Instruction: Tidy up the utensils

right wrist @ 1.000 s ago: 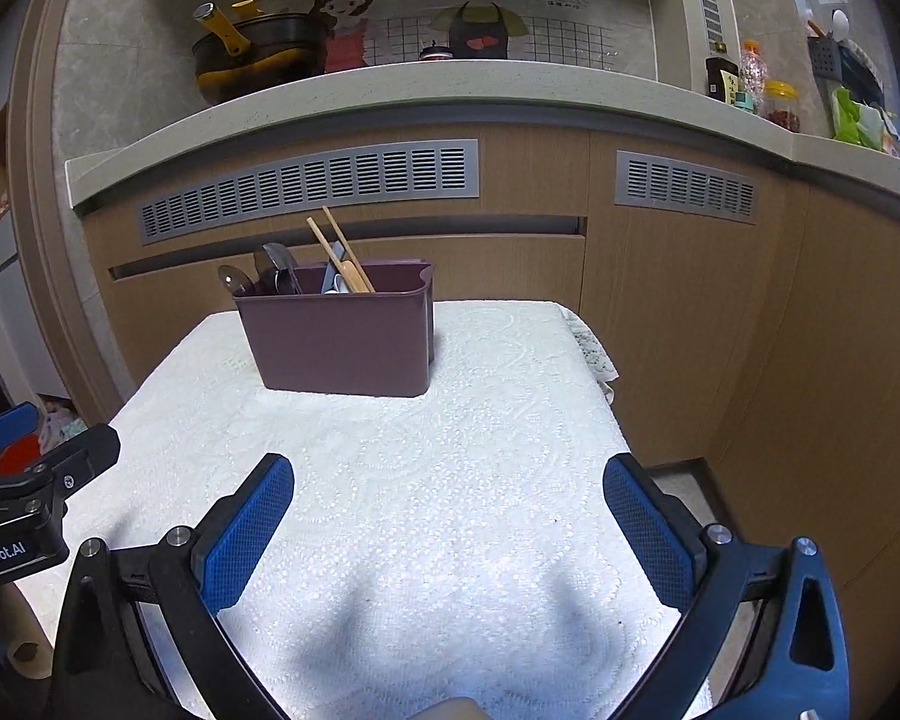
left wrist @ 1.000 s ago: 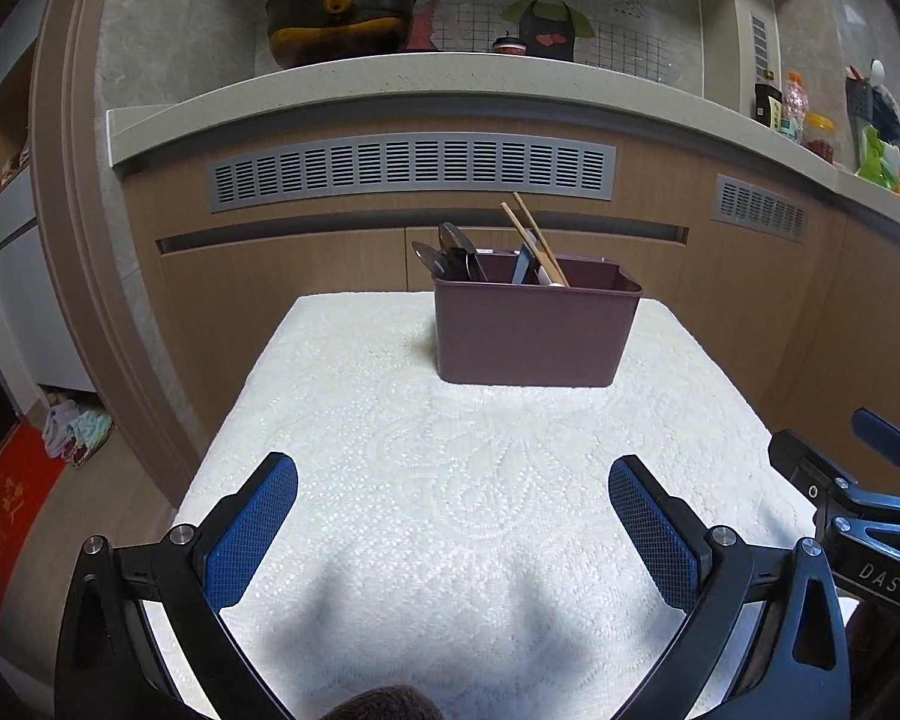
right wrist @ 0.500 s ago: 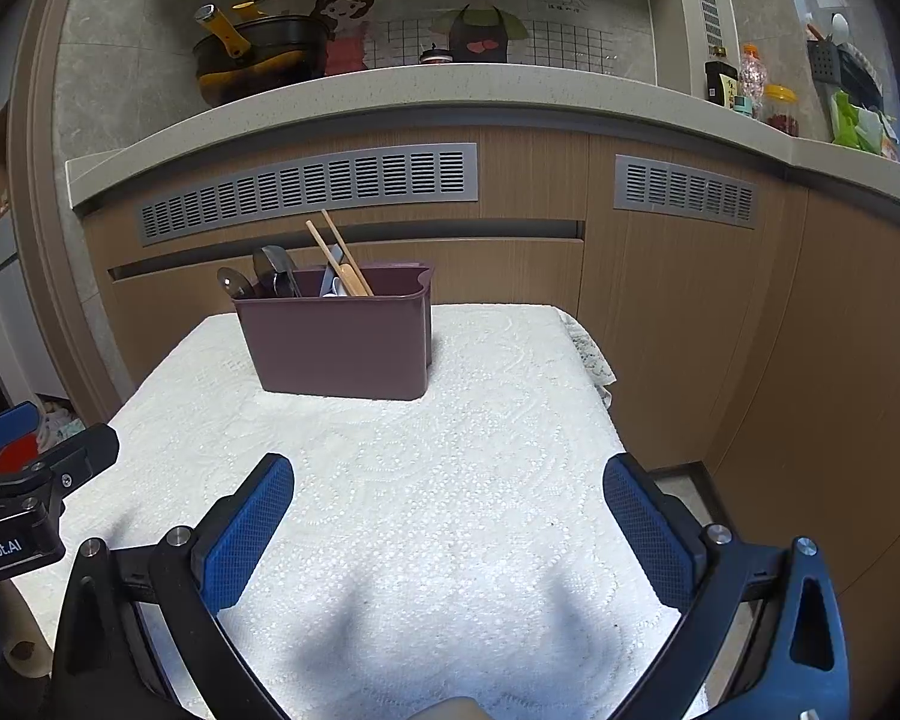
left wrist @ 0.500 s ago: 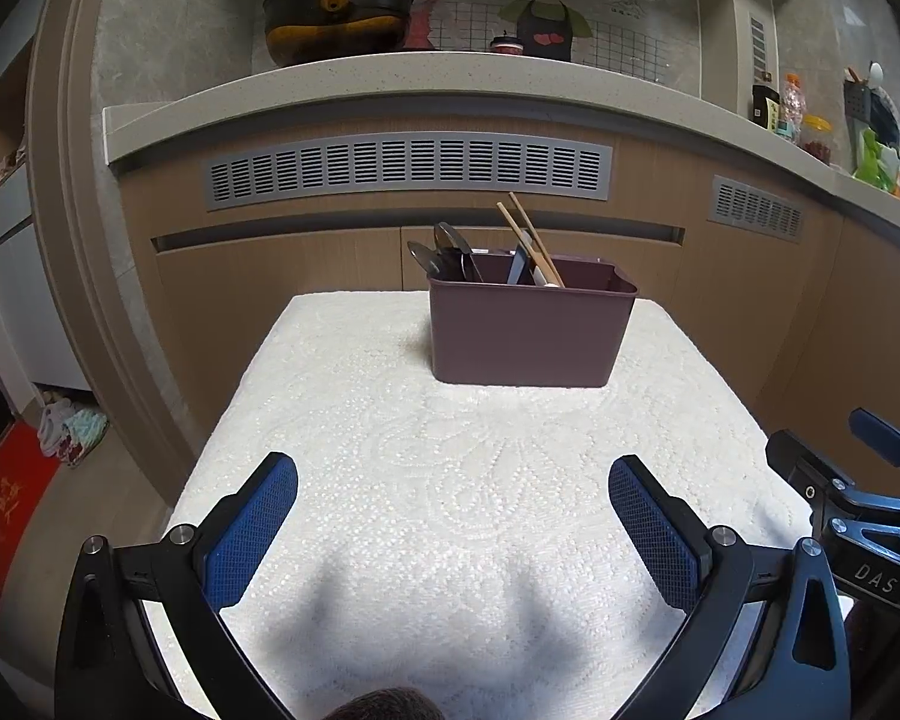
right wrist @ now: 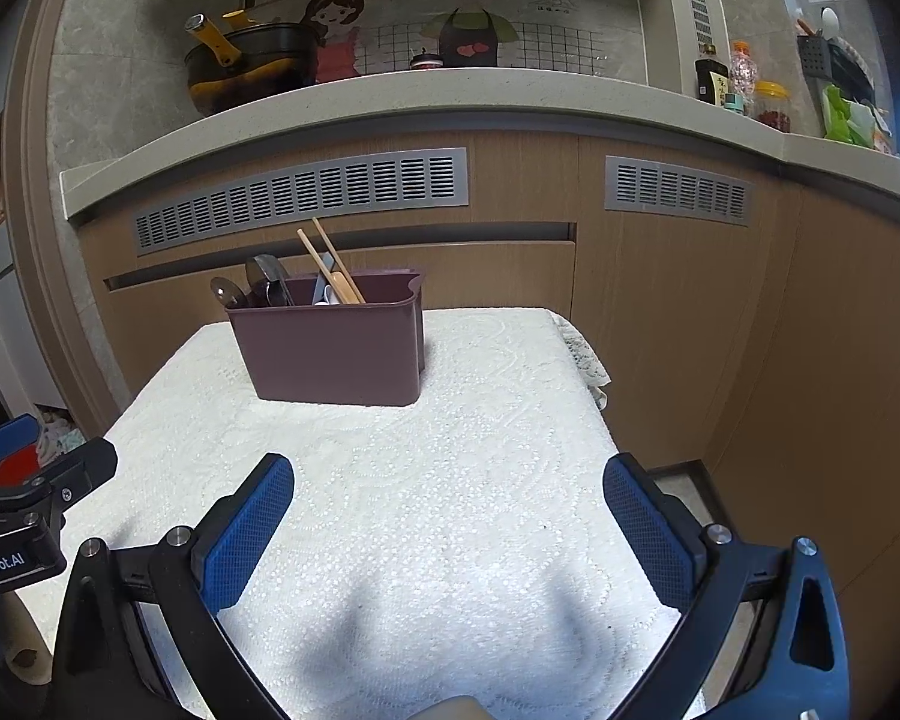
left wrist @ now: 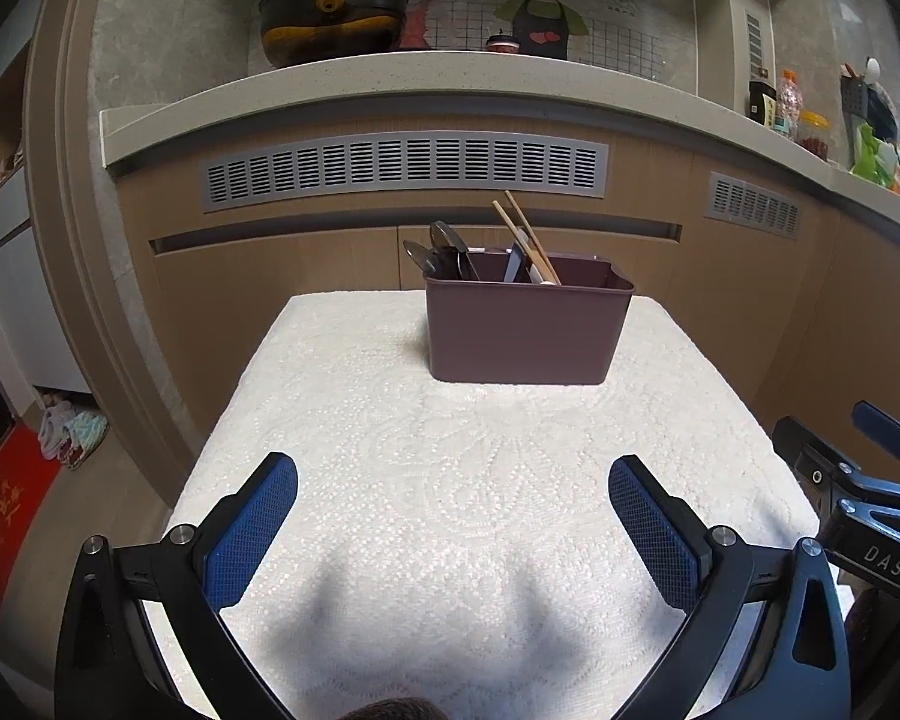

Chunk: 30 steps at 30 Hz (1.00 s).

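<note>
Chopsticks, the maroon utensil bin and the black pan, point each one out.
chopsticks [left wrist: 525,234], left wrist view, mid shafts above the rim.
maroon utensil bin [left wrist: 525,333], left wrist view, front wall.
black pan [right wrist: 258,63], right wrist view, side wall.

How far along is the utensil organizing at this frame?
Done: chopsticks and spoons stand in the maroon caddy. In hand: nothing; the left gripper and right gripper are open above the white tablecloth. Left: apparently nothing, as no loose utensil shows on it.
</note>
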Each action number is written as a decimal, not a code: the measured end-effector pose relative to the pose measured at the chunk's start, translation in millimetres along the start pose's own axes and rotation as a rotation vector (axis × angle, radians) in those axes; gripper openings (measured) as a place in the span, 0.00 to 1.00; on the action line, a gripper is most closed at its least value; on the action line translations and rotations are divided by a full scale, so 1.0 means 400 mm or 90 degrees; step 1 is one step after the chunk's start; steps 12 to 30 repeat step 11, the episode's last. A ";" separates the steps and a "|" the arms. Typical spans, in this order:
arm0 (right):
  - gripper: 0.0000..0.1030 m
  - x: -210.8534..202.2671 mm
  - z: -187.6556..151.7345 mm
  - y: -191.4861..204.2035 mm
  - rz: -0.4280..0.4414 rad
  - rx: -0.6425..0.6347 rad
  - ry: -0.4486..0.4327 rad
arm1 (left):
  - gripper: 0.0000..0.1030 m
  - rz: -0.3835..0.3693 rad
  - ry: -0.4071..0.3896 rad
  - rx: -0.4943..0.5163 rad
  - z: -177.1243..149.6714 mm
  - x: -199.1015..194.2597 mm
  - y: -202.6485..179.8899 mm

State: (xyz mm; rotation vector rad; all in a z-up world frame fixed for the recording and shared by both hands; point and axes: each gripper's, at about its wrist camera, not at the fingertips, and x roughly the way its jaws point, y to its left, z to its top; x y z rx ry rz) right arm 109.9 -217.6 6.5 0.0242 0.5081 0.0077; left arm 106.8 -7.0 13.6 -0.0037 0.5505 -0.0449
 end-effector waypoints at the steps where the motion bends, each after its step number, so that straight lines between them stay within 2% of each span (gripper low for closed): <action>1: 1.00 0.001 0.000 0.000 0.000 0.000 0.001 | 1.00 0.000 0.000 0.000 0.000 0.000 0.000; 30: 1.00 0.007 -0.002 0.002 0.006 -0.005 0.006 | 1.00 0.009 -0.001 0.000 -0.005 0.001 0.003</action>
